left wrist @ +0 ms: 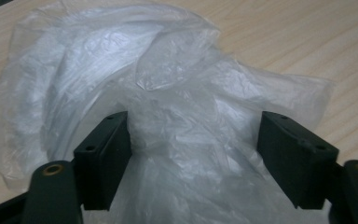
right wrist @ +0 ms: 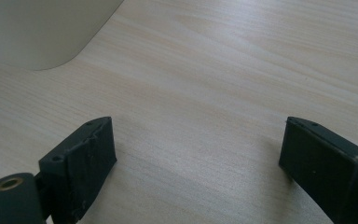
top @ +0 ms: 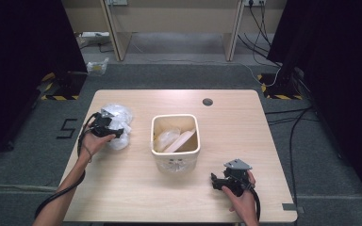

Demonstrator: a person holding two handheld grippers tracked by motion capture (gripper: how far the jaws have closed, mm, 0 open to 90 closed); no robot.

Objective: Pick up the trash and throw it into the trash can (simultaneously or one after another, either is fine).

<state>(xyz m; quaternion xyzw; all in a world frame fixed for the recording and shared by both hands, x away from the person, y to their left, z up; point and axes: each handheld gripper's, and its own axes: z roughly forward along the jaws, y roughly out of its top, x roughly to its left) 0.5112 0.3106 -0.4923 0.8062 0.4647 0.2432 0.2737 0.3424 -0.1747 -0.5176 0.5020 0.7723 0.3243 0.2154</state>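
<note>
Left gripper low over the crumpled clear plastic bag near the table's left edge, jaws spread wide with a raised fold of the film lying between them, left pad brushing the film, right pad apart from it, nothing clamped yet. Bag heaped straight ahead of that gripper and under it, no clear long axis, loose film spilling forward and to both sides. Cream waste bin at the table's middle, just right of the bag. Right gripper resting near the front right corner, jaws wide and empty over bare wood, well apart from the bag. Left hand plainly the nearer; closing on the fold looks like the next step.
</note>
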